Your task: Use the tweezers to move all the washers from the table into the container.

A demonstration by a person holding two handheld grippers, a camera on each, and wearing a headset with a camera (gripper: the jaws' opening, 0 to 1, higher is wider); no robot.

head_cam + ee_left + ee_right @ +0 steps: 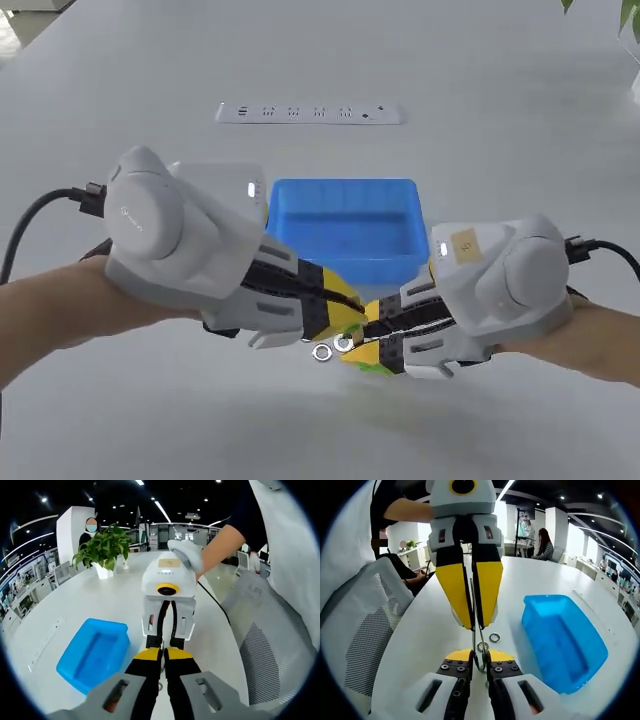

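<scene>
Right gripper (481,656) and left gripper (476,625) both clamp the tweezers (478,632) over the washers (492,638); pickup step, so I'd pinch one for the far container (565,640).

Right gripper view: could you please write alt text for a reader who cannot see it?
The left gripper, coming from the top, and the right gripper meet tip to tip, both shut on thin metal tweezers above a white table. Two washers lie on the table beside the tips, and a blue container stands at the view's right.
</scene>
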